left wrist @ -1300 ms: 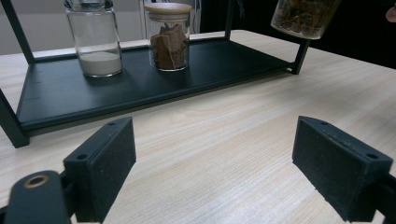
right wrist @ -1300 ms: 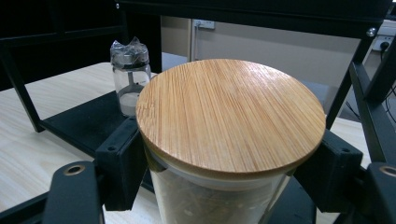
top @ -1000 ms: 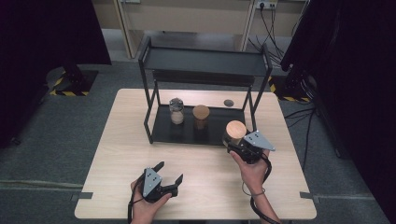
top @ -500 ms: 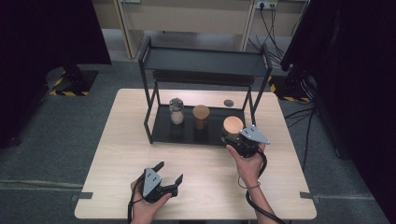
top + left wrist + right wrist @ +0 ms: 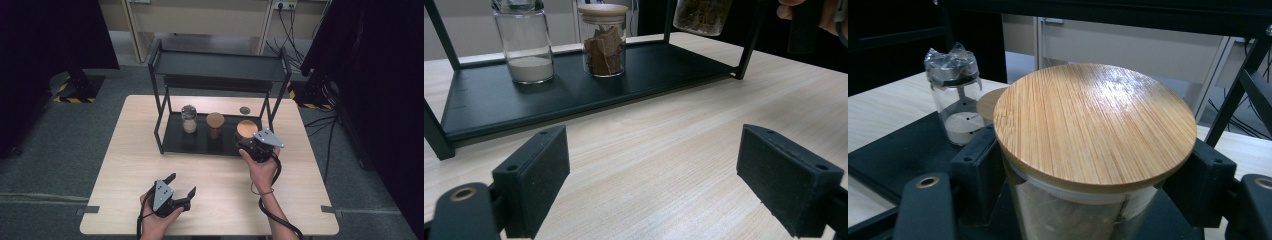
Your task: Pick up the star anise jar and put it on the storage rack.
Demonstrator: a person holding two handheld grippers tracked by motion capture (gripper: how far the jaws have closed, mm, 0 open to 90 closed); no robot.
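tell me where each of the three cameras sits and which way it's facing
High view: above the person's side, looking forward and down on the table and black rack; both forearms show.
Left gripper view: low over the table, facing the rack; open left gripper in front.
Right gripper view: rides the right gripper, shut on the bamboo-lidded jar.
Shared: the jar of white powder shows in all three.

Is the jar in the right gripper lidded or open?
Lidded: a round bamboo lid sits flat on the jar clamped in the right gripper.
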